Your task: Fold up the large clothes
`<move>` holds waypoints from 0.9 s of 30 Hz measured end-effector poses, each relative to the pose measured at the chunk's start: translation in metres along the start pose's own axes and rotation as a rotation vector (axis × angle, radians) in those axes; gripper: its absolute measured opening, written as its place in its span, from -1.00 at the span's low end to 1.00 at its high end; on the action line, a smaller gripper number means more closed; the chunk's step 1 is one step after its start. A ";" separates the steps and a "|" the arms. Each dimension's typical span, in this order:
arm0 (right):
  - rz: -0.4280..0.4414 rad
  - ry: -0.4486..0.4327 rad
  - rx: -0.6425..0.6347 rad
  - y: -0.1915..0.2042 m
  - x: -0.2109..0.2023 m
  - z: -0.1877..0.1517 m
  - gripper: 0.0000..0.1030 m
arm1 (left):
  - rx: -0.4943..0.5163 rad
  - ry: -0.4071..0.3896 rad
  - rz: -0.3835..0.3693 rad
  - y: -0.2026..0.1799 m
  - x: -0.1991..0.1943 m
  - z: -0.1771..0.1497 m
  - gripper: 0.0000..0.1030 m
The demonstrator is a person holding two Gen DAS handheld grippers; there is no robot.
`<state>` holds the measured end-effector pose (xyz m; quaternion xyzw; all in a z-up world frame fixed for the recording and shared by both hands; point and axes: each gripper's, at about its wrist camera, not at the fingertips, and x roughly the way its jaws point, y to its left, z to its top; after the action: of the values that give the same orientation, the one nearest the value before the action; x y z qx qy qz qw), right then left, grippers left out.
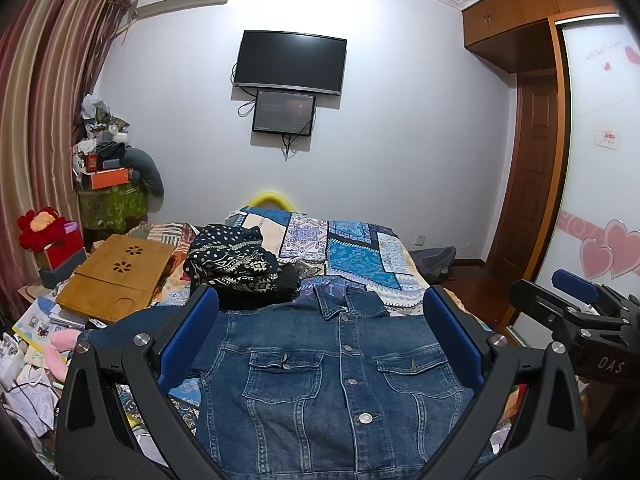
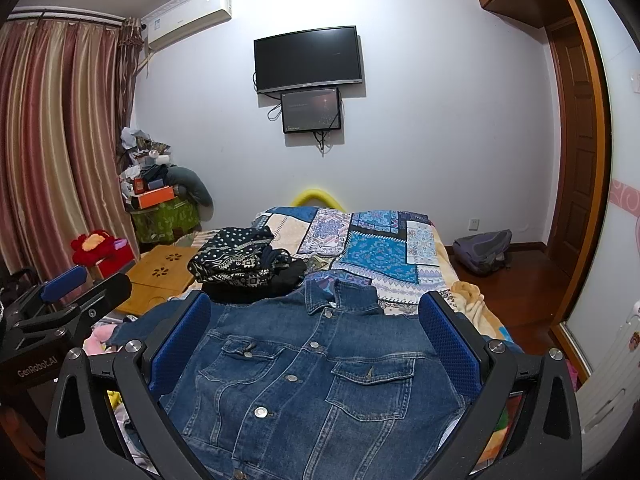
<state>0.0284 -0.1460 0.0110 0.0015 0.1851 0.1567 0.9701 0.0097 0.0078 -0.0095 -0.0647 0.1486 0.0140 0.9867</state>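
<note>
A blue denim jacket (image 1: 332, 372) lies flat, front up and buttoned, on the near end of the bed, collar pointing away; it also shows in the right wrist view (image 2: 312, 376). My left gripper (image 1: 320, 320) is open and empty, held above the jacket's near part, its blue pads wide apart. My right gripper (image 2: 316, 316) is likewise open and empty above the jacket. The right gripper shows at the right edge of the left wrist view (image 1: 576, 304); the left gripper shows at the left of the right wrist view (image 2: 68, 292).
A pile of dark patterned clothes (image 1: 232, 264) sits on the patchwork bedspread (image 1: 360, 252) behind the jacket. A wooden lap desk (image 1: 116, 276) lies to the left, with clutter and papers (image 1: 32, 344) beside it. A backpack (image 2: 484, 252) sits on the floor at the right.
</note>
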 end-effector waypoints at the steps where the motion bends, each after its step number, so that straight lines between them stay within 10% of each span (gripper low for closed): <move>1: -0.001 0.000 0.000 0.000 0.000 0.000 1.00 | -0.001 0.000 -0.001 0.001 0.000 0.000 0.99; 27: 0.001 0.021 -0.006 0.000 0.010 0.000 1.00 | -0.017 0.024 0.009 0.009 0.015 0.000 0.99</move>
<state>0.0378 -0.1425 0.0077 -0.0030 0.1948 0.1578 0.9681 0.0237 0.0165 -0.0151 -0.0724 0.1605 0.0191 0.9842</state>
